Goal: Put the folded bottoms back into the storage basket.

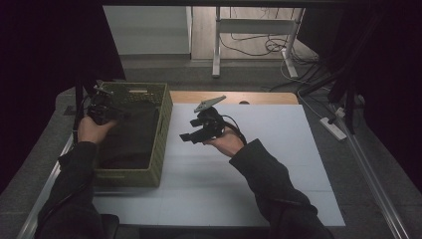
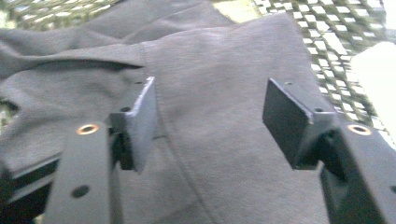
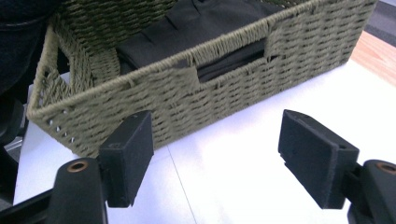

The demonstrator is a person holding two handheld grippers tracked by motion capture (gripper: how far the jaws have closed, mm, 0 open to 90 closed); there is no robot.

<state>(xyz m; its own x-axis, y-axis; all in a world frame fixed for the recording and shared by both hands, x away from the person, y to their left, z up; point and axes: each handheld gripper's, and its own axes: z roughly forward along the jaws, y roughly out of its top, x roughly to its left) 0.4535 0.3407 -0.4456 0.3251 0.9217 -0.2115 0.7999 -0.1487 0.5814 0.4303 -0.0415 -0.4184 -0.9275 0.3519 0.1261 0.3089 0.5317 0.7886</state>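
An olive woven basket [image 1: 130, 178] stands on the left part of the white table [image 1: 278, 149]. A dark folded cloth [image 1: 132, 134] lies inside it. My left gripper [image 1: 118, 114] hovers over the basket's far left corner, open, with nothing between its jaws. In the left gripper view the grey cloth [image 2: 219, 70] lies beneath the left gripper [image 2: 210, 107], and the basket's weave [image 2: 327, 32] shows behind. My right gripper [image 1: 187, 137] is held above the table just right of the basket, open and empty. The right gripper [image 3: 217, 140] faces the basket's side wall [image 3: 224, 88], with the cloth [image 3: 205, 18] inside.
A wooden strip [image 1: 234, 97] runs along the table's far edge. Beyond it are desk legs [image 1: 217, 45] and cables on the floor. A power strip [image 1: 333, 128] lies off the table's right side. Dark curtains hang at both sides.
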